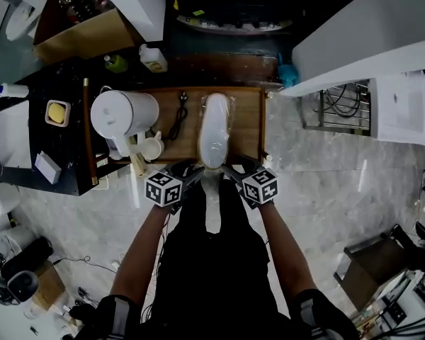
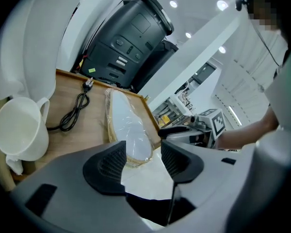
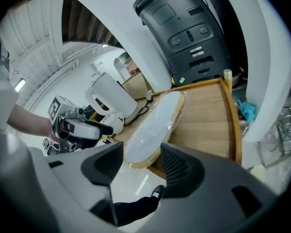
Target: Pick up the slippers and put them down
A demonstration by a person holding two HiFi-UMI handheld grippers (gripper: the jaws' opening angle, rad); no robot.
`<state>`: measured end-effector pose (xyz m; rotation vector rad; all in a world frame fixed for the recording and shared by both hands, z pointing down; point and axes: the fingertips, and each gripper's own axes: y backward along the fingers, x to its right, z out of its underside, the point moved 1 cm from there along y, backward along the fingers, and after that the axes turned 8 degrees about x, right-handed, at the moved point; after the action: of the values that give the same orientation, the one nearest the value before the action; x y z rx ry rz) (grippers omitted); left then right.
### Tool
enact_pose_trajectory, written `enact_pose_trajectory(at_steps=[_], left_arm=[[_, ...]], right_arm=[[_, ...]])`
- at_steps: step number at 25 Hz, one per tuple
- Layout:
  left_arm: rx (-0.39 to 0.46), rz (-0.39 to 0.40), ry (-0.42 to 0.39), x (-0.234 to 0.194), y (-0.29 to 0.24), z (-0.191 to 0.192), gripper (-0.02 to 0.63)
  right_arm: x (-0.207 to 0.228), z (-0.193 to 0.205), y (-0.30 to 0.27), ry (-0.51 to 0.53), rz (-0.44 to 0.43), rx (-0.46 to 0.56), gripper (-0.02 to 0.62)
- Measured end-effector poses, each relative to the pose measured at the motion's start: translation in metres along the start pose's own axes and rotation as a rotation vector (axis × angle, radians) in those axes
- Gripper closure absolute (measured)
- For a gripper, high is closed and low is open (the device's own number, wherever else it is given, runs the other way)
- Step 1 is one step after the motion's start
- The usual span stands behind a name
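Observation:
A pair of white slippers (image 1: 216,129) wrapped in clear plastic lies lengthwise on the wooden tray table (image 1: 251,122), its near end at the front edge. My left gripper (image 1: 191,173) and right gripper (image 1: 232,173) stand at either side of that near end, both open. In the left gripper view the slippers (image 2: 128,127) lie just beyond the left gripper (image 2: 143,152), with nothing pressed between the pads. In the right gripper view the slippers (image 3: 153,130) lie just ahead of the right gripper (image 3: 141,155), whose jaws are also apart and empty.
On the table's left part stand a white kettle (image 1: 124,115) and a white mug (image 1: 152,147), with a coiled black cable (image 1: 178,119) beside the slippers. A black appliance (image 2: 131,38) stands behind the table. The table's raised wooden rim (image 3: 233,115) runs along the right.

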<state>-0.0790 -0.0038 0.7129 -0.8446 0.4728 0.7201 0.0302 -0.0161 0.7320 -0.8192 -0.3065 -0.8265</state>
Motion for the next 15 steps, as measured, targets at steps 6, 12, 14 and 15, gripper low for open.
enact_pose_trajectory(at_steps=[6, 12, 14, 15], left_arm=[[-0.022, -0.013, 0.042, -0.022, -0.009, 0.006, 0.369], [-0.056, -0.031, 0.080, -0.039, -0.024, 0.012, 0.362], [-0.066, -0.037, 0.092, -0.044, -0.028, 0.015, 0.362], [-0.069, -0.038, 0.097, -0.046, -0.029, 0.015, 0.362]], right_arm=[[0.010, 0.007, -0.015, -0.050, 0.026, -0.010, 0.345], [0.020, 0.013, -0.029, -0.080, 0.037, -0.036, 0.345], [0.021, 0.014, -0.033, -0.089, 0.039, -0.041, 0.345], [0.021, 0.014, -0.034, -0.096, 0.040, -0.043, 0.345]])
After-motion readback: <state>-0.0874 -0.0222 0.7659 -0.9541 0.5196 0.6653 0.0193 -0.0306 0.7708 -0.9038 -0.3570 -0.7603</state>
